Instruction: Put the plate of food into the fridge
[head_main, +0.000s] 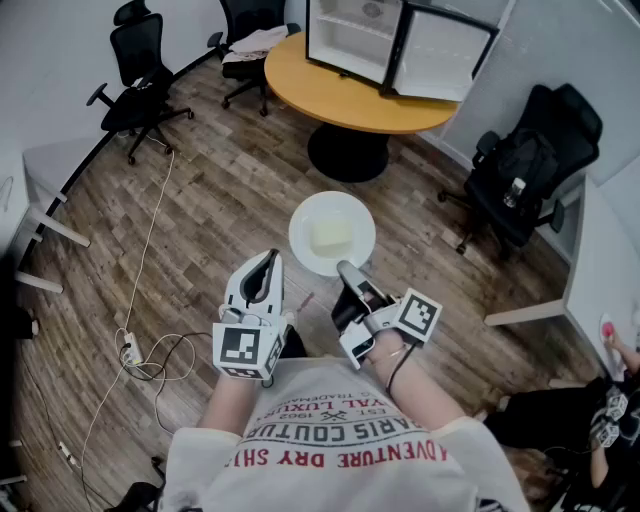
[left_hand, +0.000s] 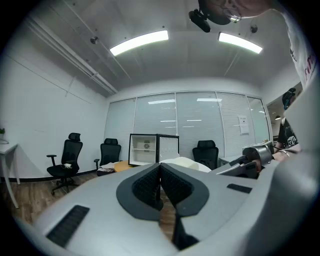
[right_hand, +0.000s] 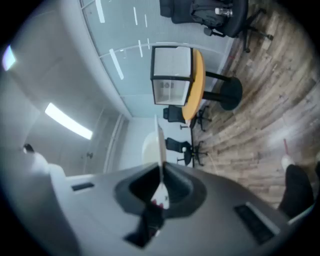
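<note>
A white plate (head_main: 332, 233) carries a pale block of food (head_main: 330, 236) above the wooden floor. My right gripper (head_main: 346, 272) is shut on the plate's near rim; in the right gripper view the plate (right_hand: 160, 142) shows edge-on between the jaws. My left gripper (head_main: 266, 270) hovers just left of the plate, shut and holding nothing. The small fridge (head_main: 385, 40) stands on a round orange table (head_main: 340, 95) ahead, its door (head_main: 440, 55) swung open. The left gripper view shows the fridge (left_hand: 145, 149) beyond the plate (left_hand: 182, 162).
Black office chairs stand around: two at the far left (head_main: 140, 85) and one at the right (head_main: 530, 160). A white cable (head_main: 150, 240) runs across the floor to a power strip (head_main: 130, 352). White desks flank the left (head_main: 40, 230) and right (head_main: 600, 270).
</note>
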